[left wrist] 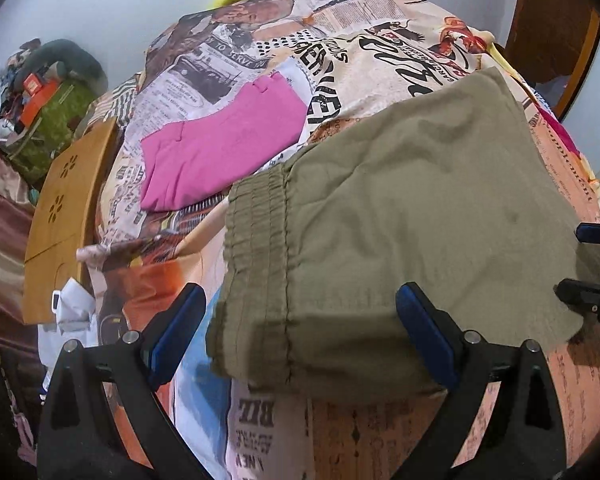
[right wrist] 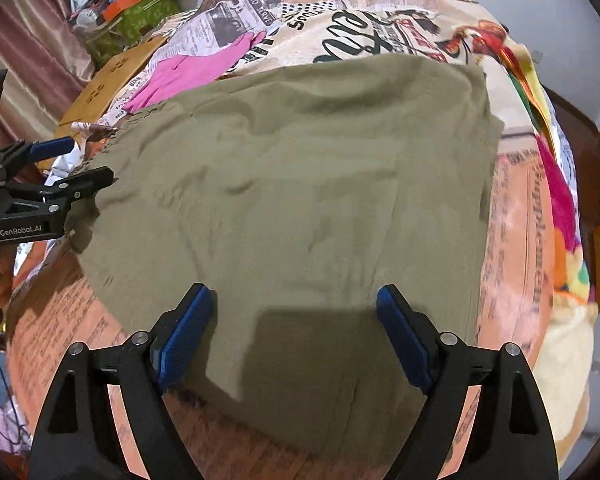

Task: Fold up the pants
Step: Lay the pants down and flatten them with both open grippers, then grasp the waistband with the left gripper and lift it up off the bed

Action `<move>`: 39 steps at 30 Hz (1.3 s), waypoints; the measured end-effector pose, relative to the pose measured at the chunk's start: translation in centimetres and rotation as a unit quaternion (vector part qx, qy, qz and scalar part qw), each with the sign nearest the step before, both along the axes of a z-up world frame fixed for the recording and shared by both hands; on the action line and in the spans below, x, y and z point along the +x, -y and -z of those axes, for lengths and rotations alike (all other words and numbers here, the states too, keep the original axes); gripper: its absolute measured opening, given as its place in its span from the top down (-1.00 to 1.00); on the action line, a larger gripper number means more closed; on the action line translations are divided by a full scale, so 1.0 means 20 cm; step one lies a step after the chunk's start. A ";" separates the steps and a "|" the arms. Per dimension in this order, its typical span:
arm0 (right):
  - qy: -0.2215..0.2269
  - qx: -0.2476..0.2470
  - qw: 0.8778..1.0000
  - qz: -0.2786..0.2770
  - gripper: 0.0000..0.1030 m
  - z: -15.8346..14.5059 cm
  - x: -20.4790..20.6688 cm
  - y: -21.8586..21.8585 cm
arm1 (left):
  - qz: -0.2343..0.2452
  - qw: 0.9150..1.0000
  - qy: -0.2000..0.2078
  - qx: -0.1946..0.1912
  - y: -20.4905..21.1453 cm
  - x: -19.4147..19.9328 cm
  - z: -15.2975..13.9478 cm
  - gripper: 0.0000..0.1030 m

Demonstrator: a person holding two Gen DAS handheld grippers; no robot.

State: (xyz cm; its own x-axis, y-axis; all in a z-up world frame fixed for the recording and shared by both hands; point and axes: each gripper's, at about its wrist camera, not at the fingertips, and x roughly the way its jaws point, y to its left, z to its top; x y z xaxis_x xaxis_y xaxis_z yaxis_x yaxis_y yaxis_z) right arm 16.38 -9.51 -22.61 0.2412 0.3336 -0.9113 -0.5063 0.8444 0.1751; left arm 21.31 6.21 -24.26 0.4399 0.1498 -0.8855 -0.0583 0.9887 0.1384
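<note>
- Your left gripper (left wrist: 300, 332) hangs wide open over the elastic waistband (left wrist: 256, 236) end of the olive pants (right wrist: 300, 184), gripping nothing
- Your right gripper (right wrist: 296, 336) is open too, over the near edge
- The pants lie flat on the printed bedspread (left wrist: 380, 48), long axis running left to right between your hands

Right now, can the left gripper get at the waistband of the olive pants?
Probably yes. The left gripper is open, and the waistband of the olive pants lies uncovered just ahead, partly between its fingers.
</note>
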 end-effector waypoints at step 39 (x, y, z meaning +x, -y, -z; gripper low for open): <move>0.046 -0.009 0.998 -0.045 -0.61 0.00 -0.04 -0.29 | -0.039 0.967 -0.032 -0.251 -0.11 -0.21 0.07 -0.89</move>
